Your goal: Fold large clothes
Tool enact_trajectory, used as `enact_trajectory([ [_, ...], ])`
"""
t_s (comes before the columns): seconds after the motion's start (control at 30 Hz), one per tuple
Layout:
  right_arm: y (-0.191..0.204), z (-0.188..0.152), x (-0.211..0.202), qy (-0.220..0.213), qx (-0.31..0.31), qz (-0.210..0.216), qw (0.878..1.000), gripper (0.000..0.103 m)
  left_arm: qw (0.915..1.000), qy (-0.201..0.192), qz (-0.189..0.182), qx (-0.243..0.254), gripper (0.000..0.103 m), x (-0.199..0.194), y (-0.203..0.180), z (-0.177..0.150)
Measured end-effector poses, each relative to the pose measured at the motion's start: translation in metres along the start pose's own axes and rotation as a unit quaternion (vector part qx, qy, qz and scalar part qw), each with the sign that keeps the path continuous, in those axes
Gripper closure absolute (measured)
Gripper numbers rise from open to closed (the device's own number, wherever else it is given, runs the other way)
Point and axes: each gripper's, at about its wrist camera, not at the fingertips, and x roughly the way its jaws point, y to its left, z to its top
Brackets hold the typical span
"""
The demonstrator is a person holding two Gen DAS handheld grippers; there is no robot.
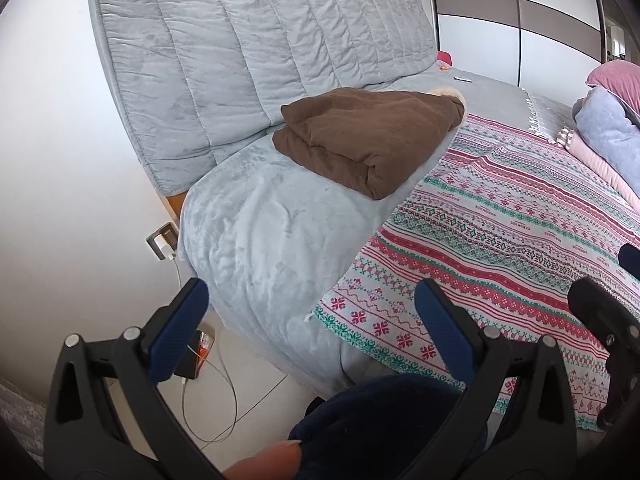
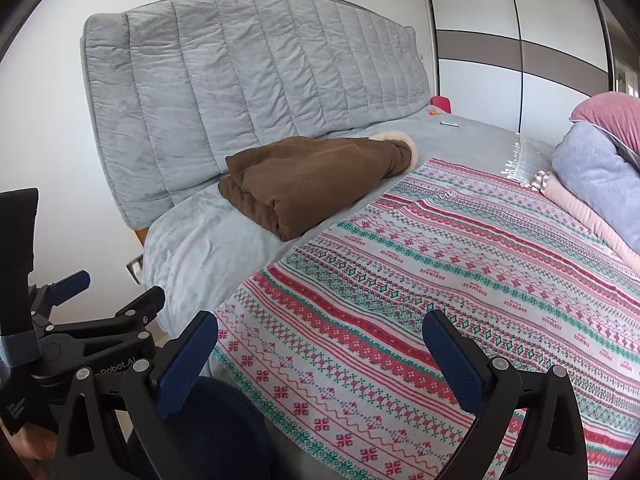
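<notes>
A folded brown garment (image 1: 368, 140) with a cream fleece trim lies on the grey bed cover near the headboard; it also shows in the right wrist view (image 2: 316, 176). My left gripper (image 1: 312, 328) is open and empty, held above the bed's near corner and the floor. My right gripper (image 2: 320, 354) is open and empty above the patterned blanket (image 2: 460, 280). The left gripper (image 2: 72, 304) shows at the left edge of the right wrist view. The patterned blanket (image 1: 500, 240) lies flat on the bed.
A quilted grey headboard (image 1: 248, 60) stands against the white wall. A pile of lilac, pink and mauve clothes (image 2: 600, 168) sits at the bed's right side. A charger and cables (image 1: 192, 364) lie on the floor. A dark blue clothed knee (image 1: 380, 420) is below the grippers. Wardrobe doors (image 2: 516, 52) stand behind.
</notes>
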Motion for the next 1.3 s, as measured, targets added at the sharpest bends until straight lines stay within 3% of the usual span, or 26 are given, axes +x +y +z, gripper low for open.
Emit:
enact_trajectory([
  [1.3,0.0005,-0.0044,0.0037,0.004,-0.005,-0.004,1.000,0.000,0.9999,-0.009,-0.004,0.004,0.001,-0.0064,-0.0041,-0.0006],
])
